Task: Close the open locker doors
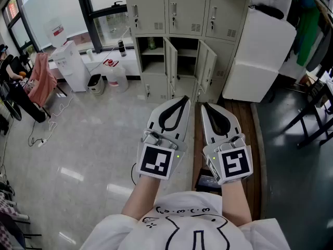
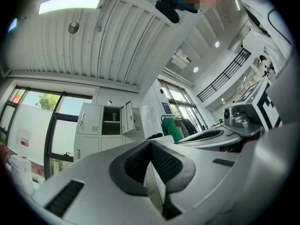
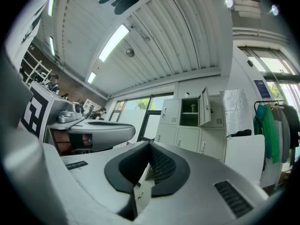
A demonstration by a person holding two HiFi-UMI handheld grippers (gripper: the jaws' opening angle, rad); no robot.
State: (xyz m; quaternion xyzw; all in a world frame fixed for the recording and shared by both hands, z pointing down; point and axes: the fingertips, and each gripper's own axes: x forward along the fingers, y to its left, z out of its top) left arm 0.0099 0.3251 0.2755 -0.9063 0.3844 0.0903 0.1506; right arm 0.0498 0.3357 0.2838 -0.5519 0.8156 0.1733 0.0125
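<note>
Head view: nearest, the left claw (image 1: 182, 101) and right claw (image 1: 205, 107) sit side by side, each pressed together on nothing. Across the floor (image 1: 93, 139), the lockers (image 1: 179, 14) stand against the wall, two middle doors (image 1: 170, 65) swung open.

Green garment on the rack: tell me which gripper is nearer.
Right. The right gripper is down-left of the green garment; the left gripper sits farther left.

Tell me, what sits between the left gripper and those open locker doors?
Just bare grey floor, as the head view shows; nothing stands between the left gripper and the open locker doors.
</note>
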